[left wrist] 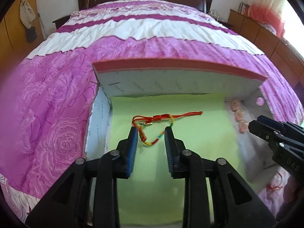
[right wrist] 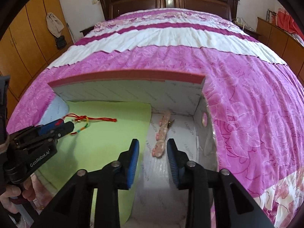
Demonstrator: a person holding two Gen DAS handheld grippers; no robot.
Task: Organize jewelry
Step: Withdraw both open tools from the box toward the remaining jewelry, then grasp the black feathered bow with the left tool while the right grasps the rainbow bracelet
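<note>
Pink floral bedspread (right wrist: pixel 237 98), dark headboard (right wrist: pixel 169 1), perhaps wooden wardrobes (right wrist: pixel 24 43).

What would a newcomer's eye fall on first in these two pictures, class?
The bright pink-and-white floral bedspread fills both views. On it sits an open cardboard box with a pale green paper sheet inside, where a red braided cord bracelet lies before the open left claw. A pink bead bracelet lies beside the sheet.

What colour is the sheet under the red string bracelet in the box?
Light green sheet, plain with no pattern, under the red string bracelet; clearest in the left wrist view.
</note>
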